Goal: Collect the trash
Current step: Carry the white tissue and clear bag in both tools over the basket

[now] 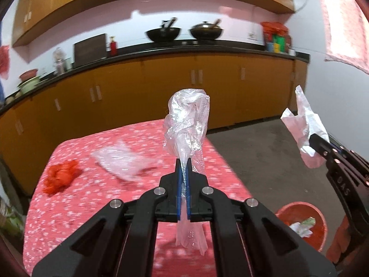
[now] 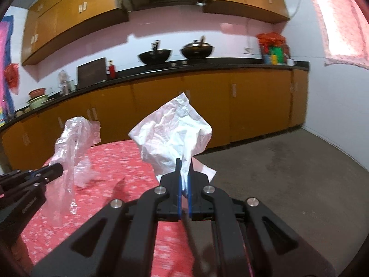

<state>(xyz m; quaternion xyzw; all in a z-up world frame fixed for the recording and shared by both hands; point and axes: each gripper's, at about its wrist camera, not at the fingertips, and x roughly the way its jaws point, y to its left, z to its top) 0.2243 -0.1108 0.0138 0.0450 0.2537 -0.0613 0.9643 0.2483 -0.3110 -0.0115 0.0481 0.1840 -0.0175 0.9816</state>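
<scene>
While both pieces hang clear of the counter (image 1: 69, 219) | left tool (image 1: 184, 164) clenched on clear plastic bag (image 1: 186, 120) | right tool (image 2: 183, 164) clenched on white paper (image 2: 173, 133) | likely bound for red bin (image 1: 320, 228) on the floor | two scraps remain.

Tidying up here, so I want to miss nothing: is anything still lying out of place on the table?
Yes. A crumpled red bag and a clear plastic wrapper lie loose on the red tablecloth, not in the red bin on the floor. The left gripper and right gripper each pinch other litter.
</scene>
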